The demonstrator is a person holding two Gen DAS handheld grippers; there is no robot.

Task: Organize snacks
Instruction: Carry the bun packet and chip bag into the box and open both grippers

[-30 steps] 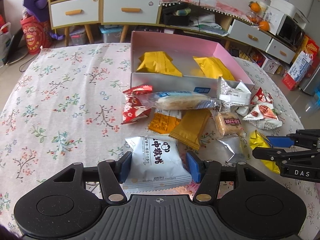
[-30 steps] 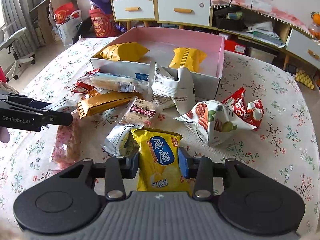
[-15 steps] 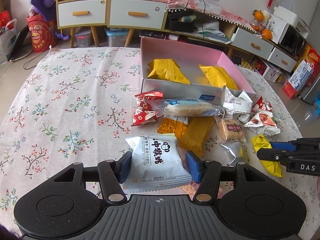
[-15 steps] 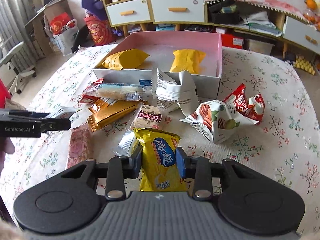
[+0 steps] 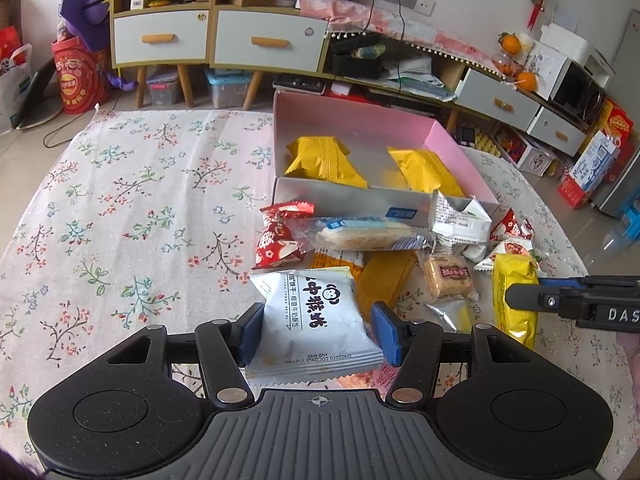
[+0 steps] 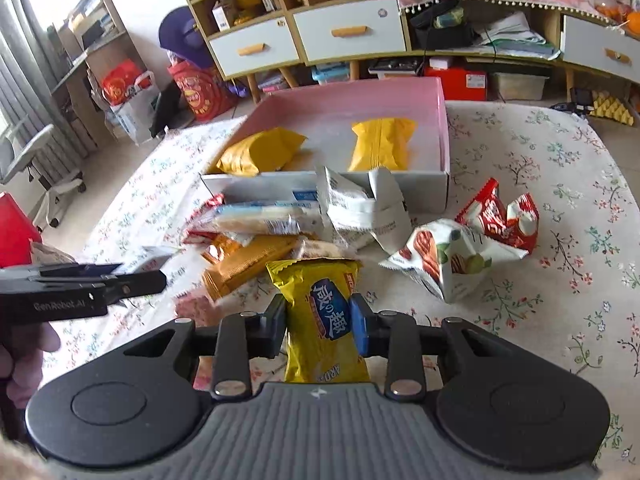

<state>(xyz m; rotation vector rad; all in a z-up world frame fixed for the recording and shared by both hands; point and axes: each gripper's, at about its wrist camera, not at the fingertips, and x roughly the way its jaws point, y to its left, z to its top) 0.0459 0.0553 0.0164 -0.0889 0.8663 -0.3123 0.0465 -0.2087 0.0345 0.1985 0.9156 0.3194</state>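
Straight ahead at twelve o'clock from both tools sits the pink box (image 5: 456, 148), its long side running across my view. My left gripper (image 5: 316, 330) pinches a white packet (image 5: 312, 320); my right gripper (image 6: 318, 326) pinches a yellow packet (image 6: 320, 320), held lengthwise toward the box. I judge the right nearer. Between us and the box lies a loose snack pile (image 6: 272, 240), with a folded white wrapper (image 6: 360, 204) against the near wall.

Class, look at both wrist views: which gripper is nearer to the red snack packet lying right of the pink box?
Right. The right gripper, clamping a yellow packet, sits just short of the red snack packet. The left gripper, holding a white packet, is across the snack pile.
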